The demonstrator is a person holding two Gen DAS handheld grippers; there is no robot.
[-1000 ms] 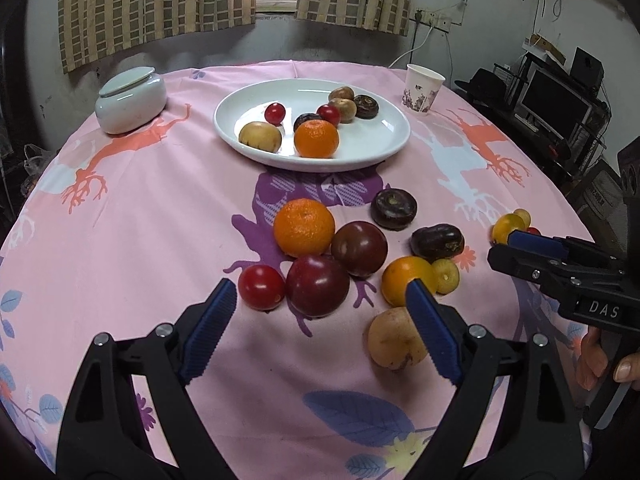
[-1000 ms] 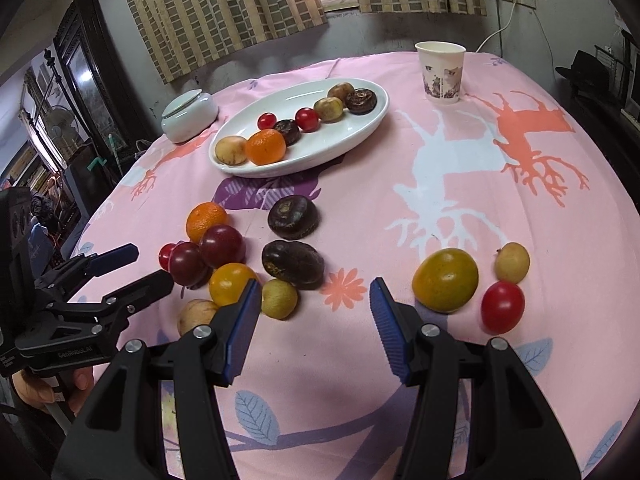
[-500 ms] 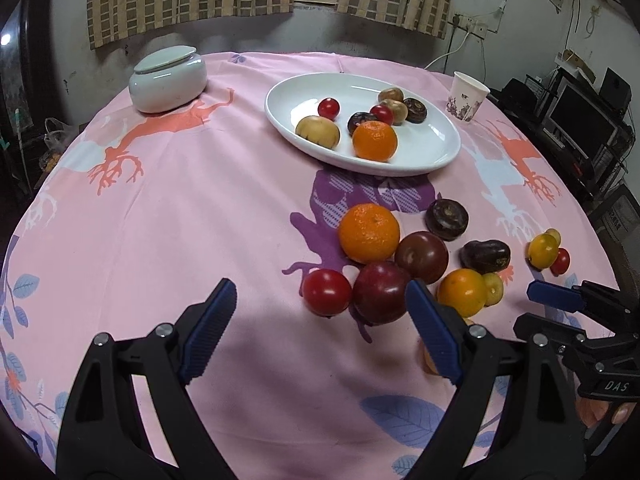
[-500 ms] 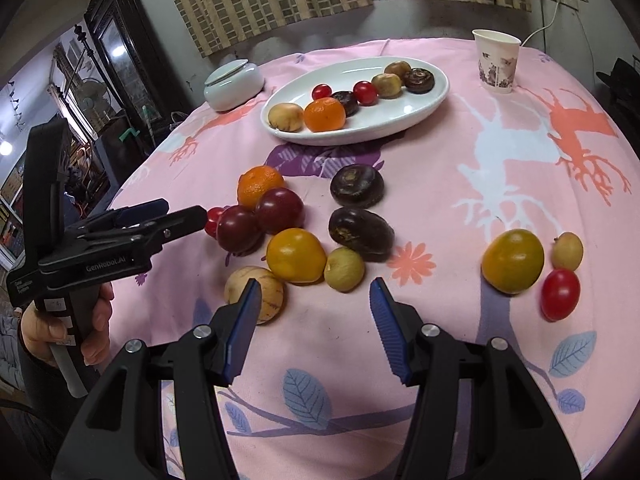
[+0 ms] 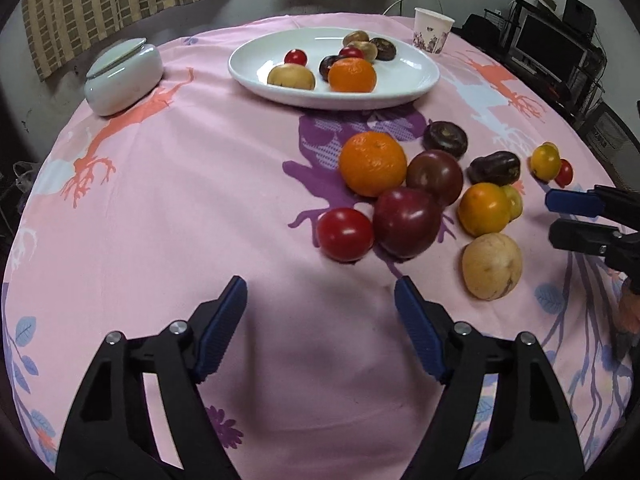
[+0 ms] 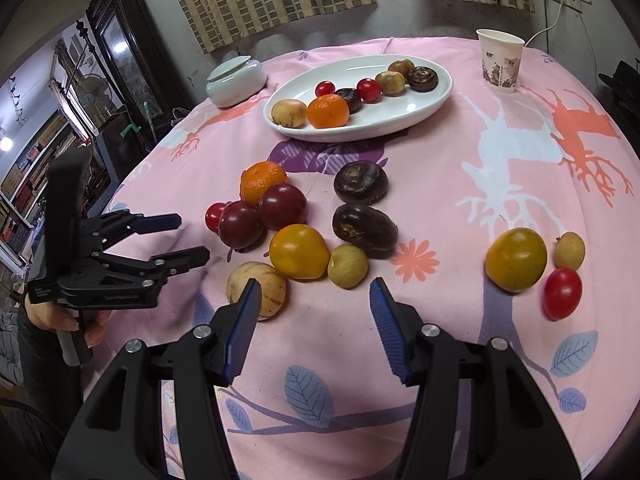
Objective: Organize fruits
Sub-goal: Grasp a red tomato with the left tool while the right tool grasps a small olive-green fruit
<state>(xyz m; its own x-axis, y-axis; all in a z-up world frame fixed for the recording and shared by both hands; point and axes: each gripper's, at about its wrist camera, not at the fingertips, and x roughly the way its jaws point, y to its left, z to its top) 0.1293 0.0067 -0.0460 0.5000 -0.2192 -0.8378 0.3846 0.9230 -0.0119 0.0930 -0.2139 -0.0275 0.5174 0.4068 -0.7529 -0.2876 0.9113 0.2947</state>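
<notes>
**Left jaws lined up short of the red tomato, nothing gripped yet**

We see a pink tablecloth (image 5: 168, 184) carrying everything. At its far side the white oval plate (image 5: 404, 76) already holds several fruits, among them an orange (image 5: 352, 75). Nearer us sits the loose cluster: a second orange (image 5: 372, 163), two dark plums (image 5: 407, 222), a yellow-orange tomato (image 5: 484, 209), a tan speckled fruit (image 5: 492, 266) and a red tomato (image 5: 345, 234).

The relation that matters: from the left gripper (image 5: 320, 308) the red tomato lies straight ahead and slightly right of centre, near the tips but not between them, touching the front plum. It is round, so no long axis to align with. The left jaws have just been closing, yet they stand spread with only cloth between them. We judge the left hand the nearer one for that tomato.

The right gripper (image 6: 314, 306) is also spread and empty; the tan speckled fruit (image 6: 256, 290) sits just beside its left fingertip, partly hidden by it.

View differences: the right wrist camera shows the separate trio at the right, a yellow tomato (image 6: 516, 259), a small tan fruit and a red one, in full; the left view shows them only small and far off. It also shows the hand (image 6: 60, 320) holding the left gripper.
</notes>
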